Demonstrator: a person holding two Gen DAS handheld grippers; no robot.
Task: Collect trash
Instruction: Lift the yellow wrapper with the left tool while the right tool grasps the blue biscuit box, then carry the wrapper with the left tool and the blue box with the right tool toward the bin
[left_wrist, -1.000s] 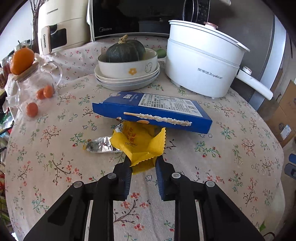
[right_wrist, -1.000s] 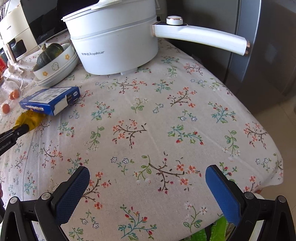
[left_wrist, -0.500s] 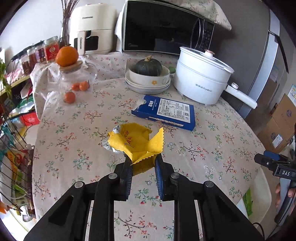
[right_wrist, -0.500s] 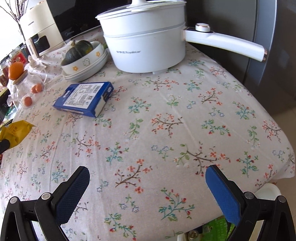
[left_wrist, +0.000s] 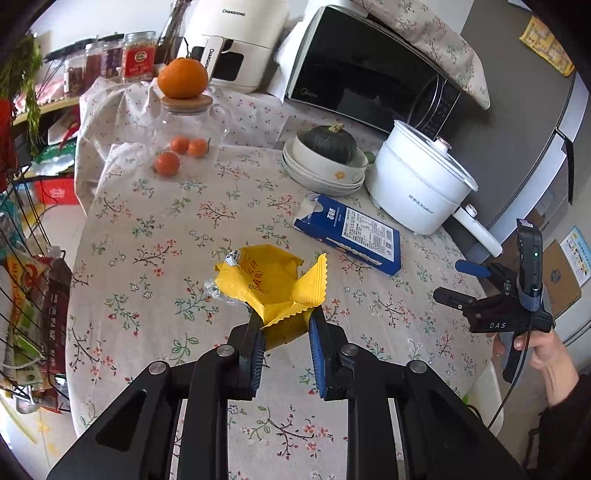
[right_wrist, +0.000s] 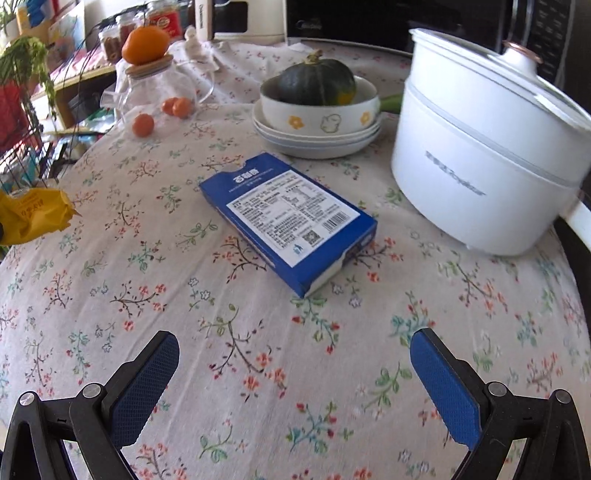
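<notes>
Two blue pads of the left gripper (left_wrist: 285, 332) press on the lower edge of a yellow snack wrapper (left_wrist: 271, 282); the jaws are nearly closed, with only the folded foil between them. The wrapper is crumpled and open like a small cup, and it hangs in the air above the floral tablecloth (left_wrist: 155, 258), not touching it. A bit of silver lining shows at its left side. In the right wrist view the same wrapper appears at the far left edge, clearly lifted from the cloth.

The right gripper (right_wrist: 293, 373) is wide open and holds nothing. Its pads stand far apart, low over the cloth, and they point toward a blue carton (right_wrist: 290, 221) that lies flat on the table, label side up, with its top flap torn open. The carton lies near the white electric pot (right_wrist: 480, 170) but apart from it, and in front of a stack of plates with a bowl (right_wrist: 317, 110) that holds a dark green pumpkin (right_wrist: 317, 83).

I judge the task is about half done: one piece of trash is picked up but not yet dropped anywhere, and no bin is clearly visible. The blue carton looks like the next trash, and it is not yet touched. The glass jar (left_wrist: 184, 136), the oranges and the cookware seem not to be trash.
</notes>
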